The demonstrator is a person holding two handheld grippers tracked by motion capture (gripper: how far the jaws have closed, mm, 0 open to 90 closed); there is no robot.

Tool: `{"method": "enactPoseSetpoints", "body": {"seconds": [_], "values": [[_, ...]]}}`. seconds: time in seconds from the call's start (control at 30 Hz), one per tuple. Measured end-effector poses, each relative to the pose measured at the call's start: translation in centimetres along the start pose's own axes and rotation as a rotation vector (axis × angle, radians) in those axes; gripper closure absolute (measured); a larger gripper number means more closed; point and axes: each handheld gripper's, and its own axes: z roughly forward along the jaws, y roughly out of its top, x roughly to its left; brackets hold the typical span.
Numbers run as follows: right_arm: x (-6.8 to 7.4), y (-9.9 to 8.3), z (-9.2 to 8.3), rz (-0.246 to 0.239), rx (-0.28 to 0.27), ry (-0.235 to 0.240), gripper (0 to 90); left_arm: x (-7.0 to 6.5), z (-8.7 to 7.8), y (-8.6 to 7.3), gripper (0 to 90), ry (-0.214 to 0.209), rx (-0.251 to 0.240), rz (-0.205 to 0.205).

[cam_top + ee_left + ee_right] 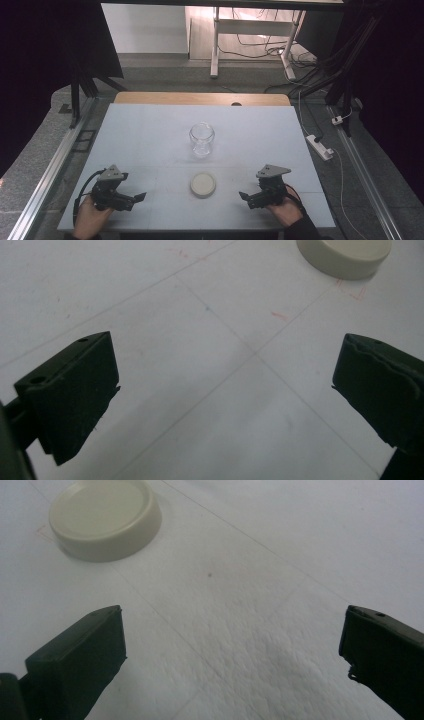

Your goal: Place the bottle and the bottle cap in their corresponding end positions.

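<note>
Holding both grippers low at the near edge of the white table [150,130], one in each hand. My left gripper [141,197] has its jaws spread wide with nothing between them, just bare tabletop with thin pencil lines crossing it. My right gripper [244,195] is the same deal, jaws wide apart and empty, pointing in toward the middle.

Sitting between the two, a bit farther in, is the cream round lid [203,184], lying flat with its top up, well apart from both grippers. There's open surface all around it, so plenty of room on either side. A few faint red marks are drawn on the table by it in the left gripper view, too faint to read as anything.

Past the lid, near the table's centre, the clear glass jar [201,138] stands upright, mouth open, no label I can make out. Behind it the board runs clear to the wooden far edge [200,98].
</note>
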Motion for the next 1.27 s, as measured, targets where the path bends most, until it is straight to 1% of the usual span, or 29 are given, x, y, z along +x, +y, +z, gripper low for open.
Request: {"method": "enactPoseSetpoints", "body": {"seconds": [0.27, 0.6, 0.77, 0.9, 0.97, 1.03, 1.17, 1.27], "values": [[-0.6, -1.2, -1.4, 0.028, -0.001, -0.04, 0.0, 0.2, -1.6, -2.1, 0.0, 0.024, -0.017, -0.048], [-1.1, -2.7, -2.9, 0.073, 0.01, -0.086, 0.0, 0.3, -3.1, -4.3, 0.0, 0.064, -0.018, -0.087], [-1.4, -3.4, -3.6, 0.097, 0.02, -0.104, 0.0, 0.2, -3.7, -4.8, 0.0, 0.077, -0.023, -0.1], [-1.6, -4.0, -4.1, 0.122, 0.028, -0.118, 0.0, 0.1, -4.0, -5.2, 0.0, 0.093, -0.017, -0.11], [-1.7, -4.2, -4.4, 0.136, 0.016, -0.125, 0.0, 0.1, -4.2, -5.3, 0.0, 0.102, -0.012, -0.111], [-1.7, -4.4, -4.8, 0.15, 0.015, -0.134, 0.0, 0.1, -4.3, -5.5, 0.0, 0.109, -0.01, -0.114], [-1.7, -4.7, -5.3, 0.164, 0.011, -0.142, 0.0, 0.2, -4.5, -5.7, 0.0, 0.104, -0.013, -0.123], [-1.6, -4.7, -5.3, 0.16, 0.019, -0.148, 0.0, 0.2, -4.4, -5.6, 0.0, 0.101, -0.011, -0.125]]}}
